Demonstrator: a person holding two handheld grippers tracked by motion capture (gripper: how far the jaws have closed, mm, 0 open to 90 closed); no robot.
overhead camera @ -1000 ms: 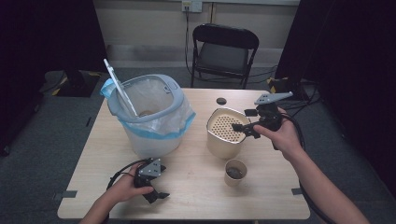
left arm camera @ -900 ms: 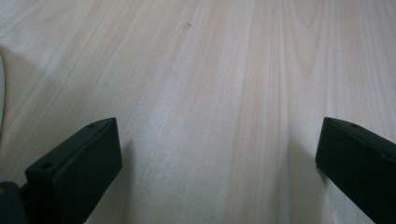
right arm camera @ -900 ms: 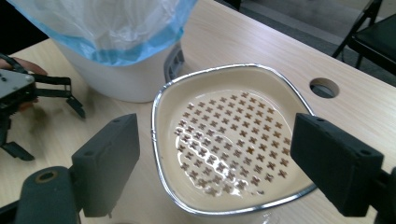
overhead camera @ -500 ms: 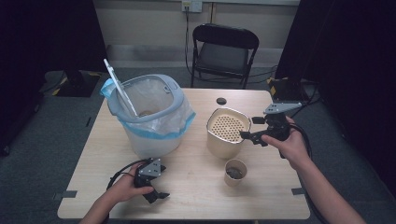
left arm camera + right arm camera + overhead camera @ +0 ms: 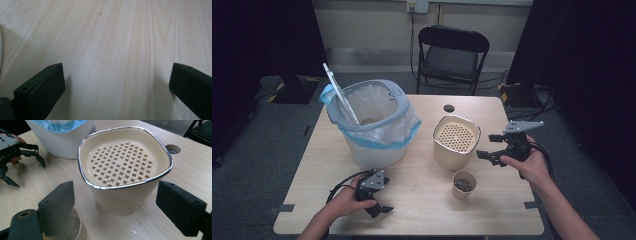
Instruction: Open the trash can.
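Since a moment ago I have drawn my right claw (image 5: 487, 155) back from the cream pot (image 5: 456, 142) toward the tabletop's (image 5: 422, 210) right edge; it now hangs just right of the pot, jaws wide and empty, aimed at its perforated lid (image 5: 120, 161). The small paper cup (image 5: 463, 184) sits below and left of that claw, near my side. My left claw (image 5: 379, 209) rests on the tabletop, jaws wide apart over bare wood, with the lined bin (image 5: 372, 125) beyond it.
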